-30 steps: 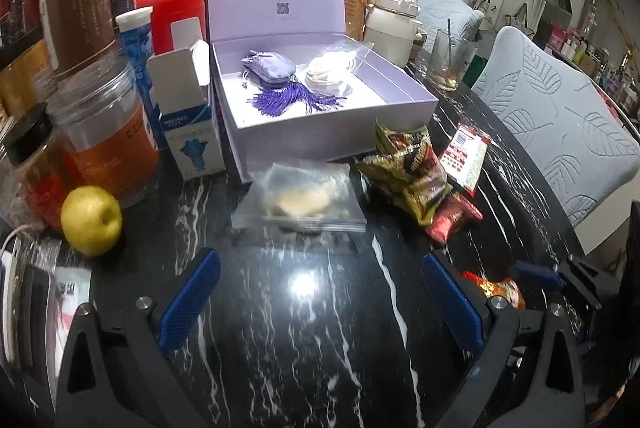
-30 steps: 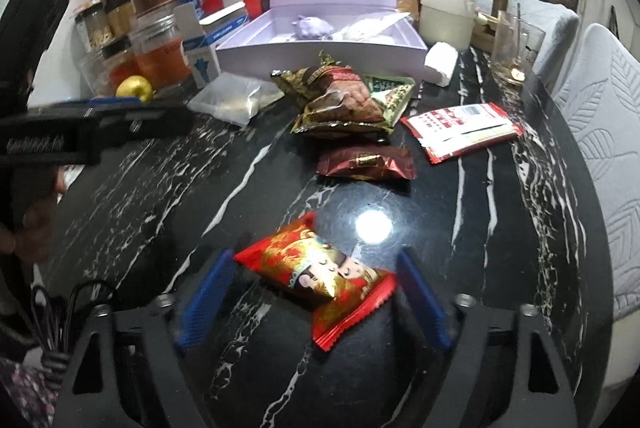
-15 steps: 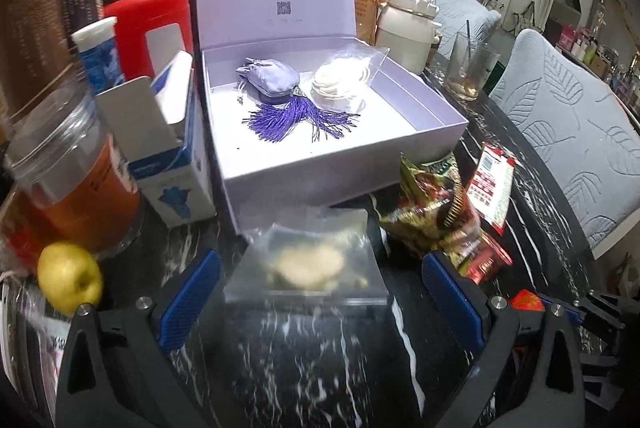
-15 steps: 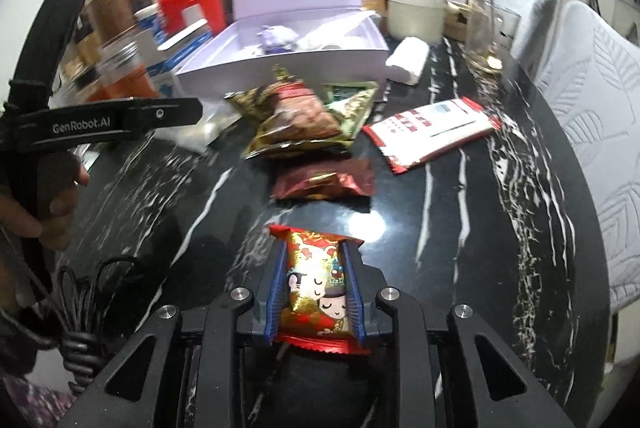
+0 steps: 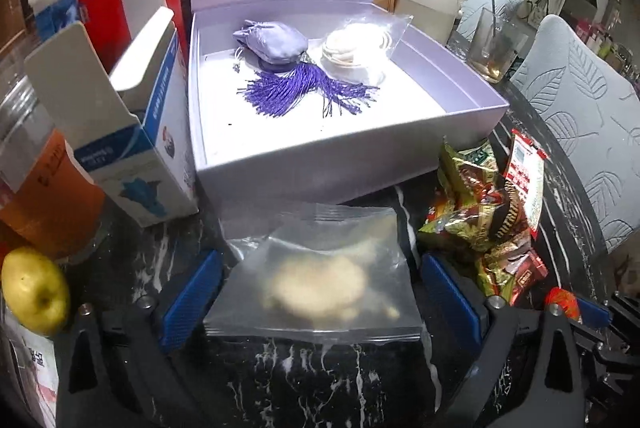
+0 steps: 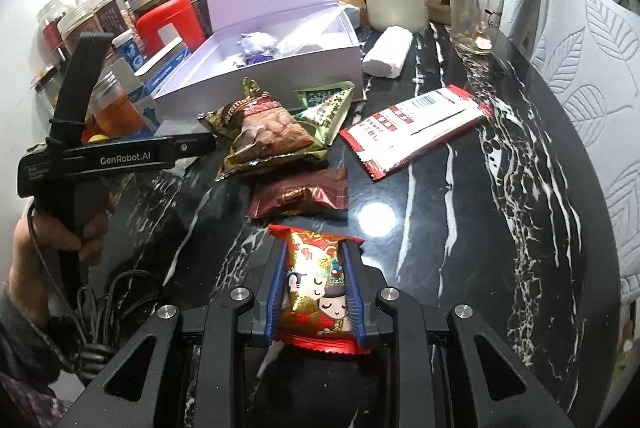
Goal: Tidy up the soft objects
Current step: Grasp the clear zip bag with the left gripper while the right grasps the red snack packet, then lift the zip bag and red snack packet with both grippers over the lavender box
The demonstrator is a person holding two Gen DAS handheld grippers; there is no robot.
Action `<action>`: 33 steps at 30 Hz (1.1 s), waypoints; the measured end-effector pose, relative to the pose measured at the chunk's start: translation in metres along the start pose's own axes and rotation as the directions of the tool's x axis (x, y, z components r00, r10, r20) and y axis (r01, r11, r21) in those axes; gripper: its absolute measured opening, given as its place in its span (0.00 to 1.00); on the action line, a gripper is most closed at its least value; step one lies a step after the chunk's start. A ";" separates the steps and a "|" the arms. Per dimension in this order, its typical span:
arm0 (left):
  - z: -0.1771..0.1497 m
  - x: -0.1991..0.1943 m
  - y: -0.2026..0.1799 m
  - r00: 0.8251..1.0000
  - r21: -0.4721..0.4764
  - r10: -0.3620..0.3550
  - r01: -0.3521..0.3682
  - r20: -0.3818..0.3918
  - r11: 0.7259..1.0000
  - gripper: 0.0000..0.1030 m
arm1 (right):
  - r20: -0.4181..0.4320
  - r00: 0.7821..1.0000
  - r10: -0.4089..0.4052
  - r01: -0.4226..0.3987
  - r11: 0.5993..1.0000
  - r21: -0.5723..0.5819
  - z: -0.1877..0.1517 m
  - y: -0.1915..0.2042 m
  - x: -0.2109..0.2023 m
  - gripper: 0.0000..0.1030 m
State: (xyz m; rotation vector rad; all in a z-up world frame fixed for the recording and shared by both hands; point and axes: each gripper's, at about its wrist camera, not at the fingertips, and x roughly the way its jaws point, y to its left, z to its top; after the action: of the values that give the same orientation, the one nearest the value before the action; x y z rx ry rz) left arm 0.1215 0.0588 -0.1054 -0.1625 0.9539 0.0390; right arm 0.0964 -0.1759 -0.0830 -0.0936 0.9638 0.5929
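Your right claw [image 6: 315, 292]: blue pads clamped on a glossy red-and-gold snack packet [image 6: 316, 284], crinkled foil, held above the table [image 6: 500, 228]. Just ahead of it lies a maroon foil packet [image 6: 298, 193].

Your left claw [image 5: 320, 296]: jaws wide, holding nothing, a flat frosted plastic bag [image 5: 320, 276] with a pale lump inside lying between the pads. Beyond it stands an open lilac box [image 5: 340, 164], rigid card, holding a satin pouch [image 5: 272, 42] with purple tassels.

Table: black marble, white veins, polished. Your left hand [image 6: 68, 228] grips its handle upright.
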 end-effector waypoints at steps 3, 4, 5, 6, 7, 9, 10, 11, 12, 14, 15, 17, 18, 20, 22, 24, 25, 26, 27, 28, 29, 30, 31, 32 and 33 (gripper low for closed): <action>-0.001 -0.002 -0.001 1.000 0.006 0.025 -0.025 0.011 1.000 0.71 | 0.002 1.000 -0.008 0.008 1.000 -0.002 0.001 0.000 0.000 0.26; -0.001 -0.004 -0.001 1.000 0.002 0.015 -0.015 0.014 1.000 0.71 | 0.003 1.000 -0.009 0.009 1.000 -0.002 0.001 0.000 -0.001 0.26; -0.002 -0.004 -0.001 1.000 0.001 0.007 -0.007 0.014 1.000 0.70 | 0.004 1.000 -0.012 0.012 1.000 -0.001 0.001 0.000 -0.001 0.26; -0.004 -0.007 -0.001 1.000 0.001 0.002 -0.002 0.016 1.000 0.69 | 0.006 1.000 -0.015 0.015 1.000 -0.002 0.000 0.001 -0.002 0.26; -0.006 -0.009 -0.002 1.000 0.004 0.002 -0.002 0.020 1.000 0.69 | 0.009 1.000 -0.017 0.017 1.000 -0.003 0.000 0.001 -0.003 0.26; -0.009 -0.016 -0.004 1.000 0.015 0.002 -0.002 0.026 1.000 0.69 | 0.018 1.000 -0.020 0.020 1.000 -0.002 -0.002 0.002 -0.005 0.26; -0.011 -0.019 -0.005 1.000 0.017 0.003 -0.003 0.029 1.000 0.69 | 0.021 1.000 -0.019 0.019 1.000 -0.001 -0.003 0.003 -0.007 0.26; -0.013 -0.024 -0.007 0.999 0.021 0.004 -0.004 0.033 1.000 0.69 | 0.024 1.000 -0.020 0.020 1.000 0.000 -0.003 0.004 -0.008 0.26; -0.015 -0.027 -0.008 0.999 0.023 0.003 -0.004 0.037 1.000 0.69 | 0.026 0.999 -0.020 0.020 1.000 0.001 -0.004 0.005 -0.010 0.26; -0.020 -0.035 -0.010 0.999 0.028 -0.001 0.000 0.041 1.000 0.69 | 0.032 0.999 -0.019 0.019 1.000 0.004 -0.007 0.006 -0.013 0.26; -0.021 -0.037 -0.010 0.999 0.029 -0.006 0.004 0.041 1.000 0.69 | 0.033 0.999 -0.016 0.016 1.000 0.008 -0.008 0.006 -0.015 0.26; -0.025 -0.043 -0.012 0.999 0.031 -0.017 0.015 0.043 0.999 0.69 | 0.038 0.999 -0.014 0.013 1.000 0.014 -0.012 0.007 -0.018 0.26; -0.028 -0.047 -0.014 0.999 0.033 -0.020 0.019 0.046 0.999 0.69 | 0.040 0.999 -0.015 0.014 1.000 0.016 -0.013 0.008 -0.019 0.26; -0.034 -0.055 -0.015 0.998 0.035 -0.023 0.022 0.052 0.999 0.69 | 0.049 0.999 -0.018 0.017 1.000 0.020 -0.017 0.010 -0.024 0.26; -0.040 -0.063 -0.016 0.998 0.036 -0.029 0.027 0.056 0.999 0.69 | 0.058 0.998 -0.013 0.011 1.000 0.024 -0.020 0.012 -0.029 0.26; -0.046 -0.071 -0.018 0.998 0.040 -0.031 0.028 0.063 0.999 0.69 | 0.070 0.998 0.000 -0.002 1.000 0.031 -0.024 0.014 -0.035 0.26; -0.047 -0.073 -0.018 0.997 0.041 -0.030 0.027 0.067 0.999 0.69 | 0.076 0.997 0.000 -0.002 1.000 0.032 -0.026 0.015 -0.038 0.26; -0.049 -0.076 -0.019 0.997 0.042 -0.031 0.028 0.072 0.999 0.69 | 0.082 0.997 -0.002 0.000 1.000 0.030 -0.028 0.017 -0.041 0.26; -0.052 -0.080 -0.019 0.996 0.043 -0.034 0.030 0.077 0.999 0.69 | 0.087 0.996 -0.002 0.000 1.000 0.030 -0.030 0.018 -0.044 0.26; -0.053 -0.083 -0.019 0.996 0.042 -0.035 0.031 0.081 0.999 0.69 | 0.091 0.996 -0.001 -0.002 1.000 0.030 -0.031 0.019 -0.046 0.26; -0.056 -0.086 -0.020 0.996 0.041 -0.036 0.032 0.085 0.999 0.69 | 0.095 0.996 0.002 -0.005 1.000 0.031 -0.033 0.020 -0.048 0.26; -0.059 -0.091 -0.019 0.995 0.040 -0.039 0.035 0.089 0.999 0.69 | 0.098 0.995 0.003 -0.006 1.000 0.031 -0.035 0.021 -0.050 0.26; -0.061 -0.093 -0.020 0.995 0.039 -0.041 0.038 0.091 0.999 0.69 | 0.102 0.995 0.002 -0.006 1.000 0.030 -0.036 0.022 -0.052 0.26; -0.063 -0.096 -0.020 0.995 0.038 -0.041 0.038 0.095 0.999 0.69 | 0.107 0.994 0.001 -0.004 1.000 0.029 -0.038 0.024 -0.054 0.26; -0.066 -0.101 -0.021 0.994 0.040 -0.039 0.035 0.103 0.999 0.69 | 0.111 0.994 0.002 -0.005 1.000 0.029 -0.040 0.025 -0.056 0.26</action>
State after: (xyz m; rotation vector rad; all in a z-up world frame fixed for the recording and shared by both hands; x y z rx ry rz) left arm 0.0119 0.0315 -0.0581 -0.1419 0.8469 -0.0052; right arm 0.0302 -0.1925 -0.0572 -0.0326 0.8649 0.5809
